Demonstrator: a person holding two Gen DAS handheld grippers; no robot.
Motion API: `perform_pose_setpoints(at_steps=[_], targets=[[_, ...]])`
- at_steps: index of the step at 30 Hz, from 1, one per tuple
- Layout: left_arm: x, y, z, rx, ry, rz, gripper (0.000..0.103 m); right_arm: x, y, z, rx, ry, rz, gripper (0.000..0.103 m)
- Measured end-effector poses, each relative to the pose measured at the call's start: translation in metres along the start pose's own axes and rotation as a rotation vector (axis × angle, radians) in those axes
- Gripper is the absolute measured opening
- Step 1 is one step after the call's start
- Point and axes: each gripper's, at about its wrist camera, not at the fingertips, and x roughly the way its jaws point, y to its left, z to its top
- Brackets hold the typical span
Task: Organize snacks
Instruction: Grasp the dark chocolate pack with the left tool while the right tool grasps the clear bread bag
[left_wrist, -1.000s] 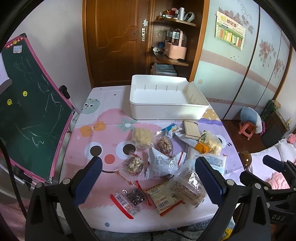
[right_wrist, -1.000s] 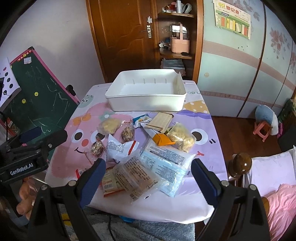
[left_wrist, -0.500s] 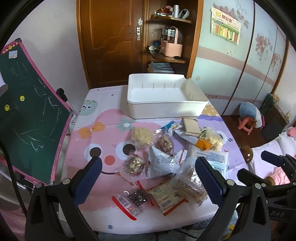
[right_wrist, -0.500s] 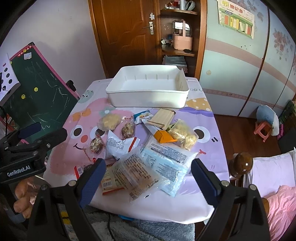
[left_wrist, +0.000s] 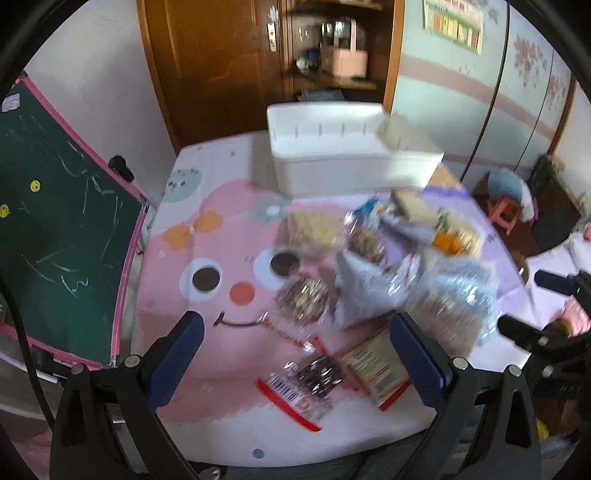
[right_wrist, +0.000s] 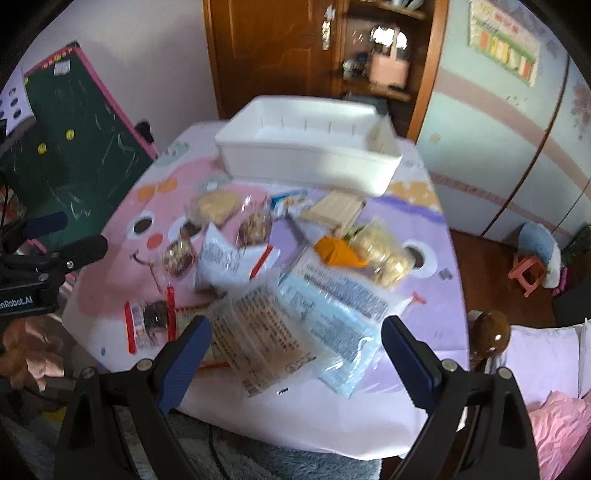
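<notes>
An empty white bin stands at the far side of the table. Several snack packs lie in front of it: a white pouch, a large clear cracker pack, a pale blue pack, a dark snack with a red strip, an orange-edged box. My left gripper is open and empty above the near edge. My right gripper is open and empty above the cracker pack.
The table has a pink and purple cartoon cloth. A green chalkboard leans at the left. A wooden door and shelf stand behind. A bed with pink bedding is at the right.
Both grippers have moved forward and down toward the snacks, which look larger now. The views are blurred by motion. No snack has moved.
</notes>
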Motion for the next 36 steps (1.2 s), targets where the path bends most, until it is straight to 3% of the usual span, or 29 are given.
perform_pose_setpoints(at_steps=[4, 12, 22, 28, 30, 36], targets=[[0.027, 0.012, -0.016, -0.018, 0.094, -0.055, 0.100, 0.023, 0.000, -0.004, 0.009, 0.066, 0.060, 0.094], [0.065, 0.015, -0.039, 0.023, 0.209, -0.146, 0.100, 0.051, 0.014, -0.010, -0.070, 0.125, 0.070, 0.094], [0.087, -0.006, -0.055, 0.213, 0.239, -0.143, 0.100, 0.079, 0.035, -0.024, -0.216, 0.177, 0.031, 0.094], [0.106, -0.008, -0.055, 0.208, 0.290, -0.156, 0.095, 0.093, 0.030, -0.023, -0.199, 0.200, 0.053, 0.094], [0.110, -0.010, -0.056, 0.213, 0.304, -0.156, 0.089, 0.097, 0.030, -0.023, -0.195, 0.208, 0.061, 0.094], [0.121, -0.011, -0.055, 0.185, 0.341, -0.183, 0.083, 0.103, 0.032, -0.024, -0.212, 0.210, 0.069, 0.088]])
